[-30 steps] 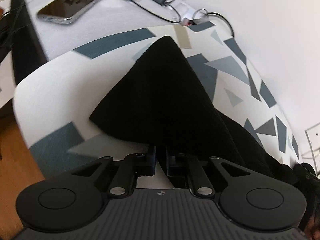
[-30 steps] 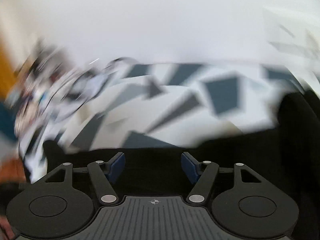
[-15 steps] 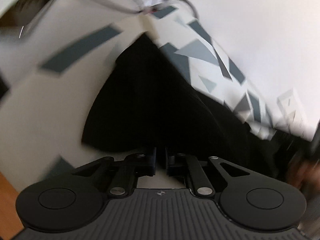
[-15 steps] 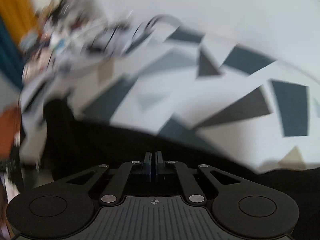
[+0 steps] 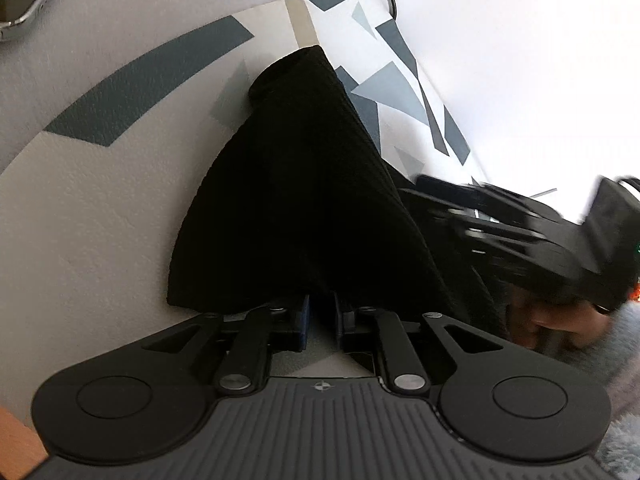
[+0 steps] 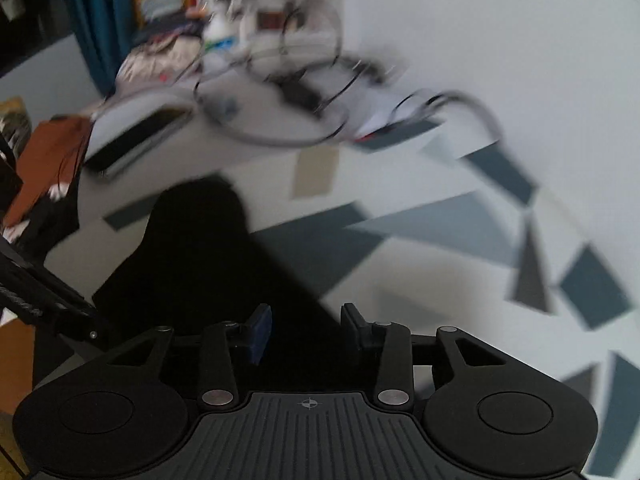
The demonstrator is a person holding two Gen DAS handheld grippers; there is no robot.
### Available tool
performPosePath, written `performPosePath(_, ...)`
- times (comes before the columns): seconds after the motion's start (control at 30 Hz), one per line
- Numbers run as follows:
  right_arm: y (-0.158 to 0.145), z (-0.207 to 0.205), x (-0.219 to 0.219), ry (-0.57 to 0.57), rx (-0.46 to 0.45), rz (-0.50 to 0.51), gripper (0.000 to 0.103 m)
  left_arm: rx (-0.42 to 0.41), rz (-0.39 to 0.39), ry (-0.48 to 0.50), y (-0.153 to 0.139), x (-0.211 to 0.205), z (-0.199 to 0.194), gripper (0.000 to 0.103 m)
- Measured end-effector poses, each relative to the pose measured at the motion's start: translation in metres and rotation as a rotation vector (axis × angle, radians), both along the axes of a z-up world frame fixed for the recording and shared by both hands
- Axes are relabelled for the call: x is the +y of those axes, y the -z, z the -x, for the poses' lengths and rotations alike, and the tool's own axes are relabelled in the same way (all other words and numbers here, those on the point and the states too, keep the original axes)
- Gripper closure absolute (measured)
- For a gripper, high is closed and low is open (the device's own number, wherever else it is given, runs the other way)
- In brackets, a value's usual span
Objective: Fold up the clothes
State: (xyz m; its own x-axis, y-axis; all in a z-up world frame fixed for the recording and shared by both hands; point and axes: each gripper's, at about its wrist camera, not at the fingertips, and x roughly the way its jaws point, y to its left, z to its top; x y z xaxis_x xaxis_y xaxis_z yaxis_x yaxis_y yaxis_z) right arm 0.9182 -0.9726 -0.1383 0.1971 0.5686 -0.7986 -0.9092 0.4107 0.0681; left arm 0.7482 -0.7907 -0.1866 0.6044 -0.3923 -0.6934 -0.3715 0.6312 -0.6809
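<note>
Black garment (image 5: 304, 200) lay bunched on patterned surface (image 5: 100, 208). Left gripper (image 5: 321, 316) fingers narrow, pinching garment edge. Right gripper (image 6: 306, 326) fingers wide apart over garment, holding nothing. Right view blurred.

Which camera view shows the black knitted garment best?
The left wrist view: the black knitted garment is sharp, with its ribbed texture and folded edge visible. The right wrist view shows it only as a blurred dark shape.
</note>
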Motion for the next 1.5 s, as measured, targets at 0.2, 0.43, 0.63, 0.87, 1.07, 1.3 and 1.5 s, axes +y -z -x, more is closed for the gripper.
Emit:
performPosePath(0.2, 0.018, 0.006, 0.03, -0.121, -0.035, 0.052, 0.065, -0.008, 0.053, 0.001, 0.006, 0.007, 0.002, 0.089)
performPosePath(0.43, 0.017, 0.009, 0.036, -0.221, -0.061, 0.093, 0.064, 0.036, 0.115, 0.002, 0.002, 0.011, 0.007, 0.055)
performPosePath(0.63, 0.022, 0.014, 0.053, -0.265, -0.085, 0.095, 0.065, 0.028, 0.221, -0.062, 0.012, 0.018, 0.006, 0.041)
performPosePath(0.87, 0.018, 0.012, 0.065, -0.264, -0.104, 0.084, 0.097, 0.035, 0.196, -0.066, 0.011, 0.019, 0.006, 0.041)
performPosePath(1.07, -0.012, -0.007, 0.05, -0.103, -0.185, -0.024, 0.098, 0.046, 0.092, -0.07, -0.001, 0.024, 0.008, 0.039)
performPosePath(1.3, -0.001, -0.049, 0.044, 0.108, -0.236, 0.022, 0.095, -0.001, 0.135, -0.173, 0.007, 0.043, 0.0, 0.036)
performPosePath(1.5, 0.021, -0.067, 0.047, 0.217, -0.153, 0.04, 0.087, -0.072, 0.2, -0.246, 0.02, 0.056, -0.038, 0.034)
